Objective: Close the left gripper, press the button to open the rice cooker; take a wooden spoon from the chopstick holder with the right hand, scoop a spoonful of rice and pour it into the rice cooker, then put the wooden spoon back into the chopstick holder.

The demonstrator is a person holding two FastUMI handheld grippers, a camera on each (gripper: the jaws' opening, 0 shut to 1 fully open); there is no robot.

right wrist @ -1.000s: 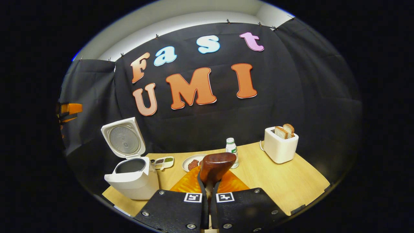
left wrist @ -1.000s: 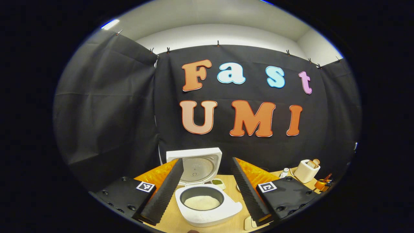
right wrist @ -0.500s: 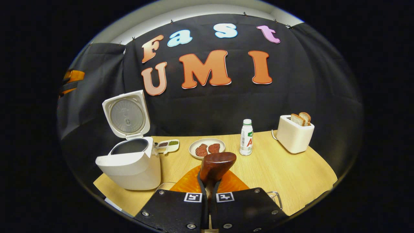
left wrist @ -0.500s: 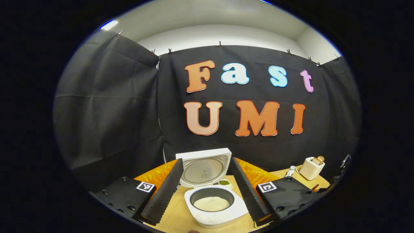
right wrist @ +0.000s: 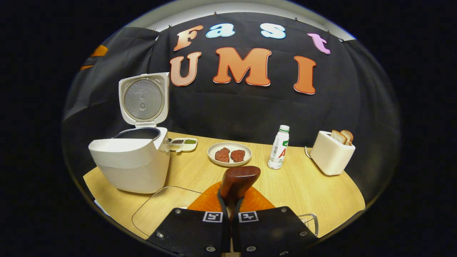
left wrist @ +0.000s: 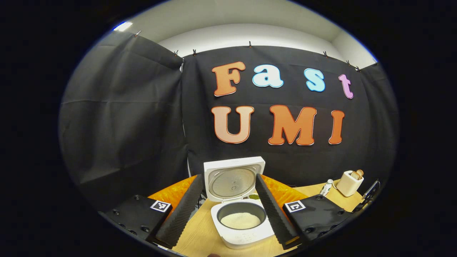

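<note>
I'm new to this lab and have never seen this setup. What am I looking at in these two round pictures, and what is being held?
A person holds a two-finger gripper in each hand; a camera rides on each. In the left gripper view, the left gripper is open, facing the white rice cooker, lid up, rice inside. In the right gripper view, the right gripper is shut on a brown wooden spoon. On the light wooden table stand a white plate of meat, a small plastic bottle and a white toaster with bread.

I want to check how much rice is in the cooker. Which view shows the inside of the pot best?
The left gripper view: it looks down into the rice cooker, showing white rice across the pot's bottom. The right gripper view shows the cooker side-on, with just the pot's rim.
</note>
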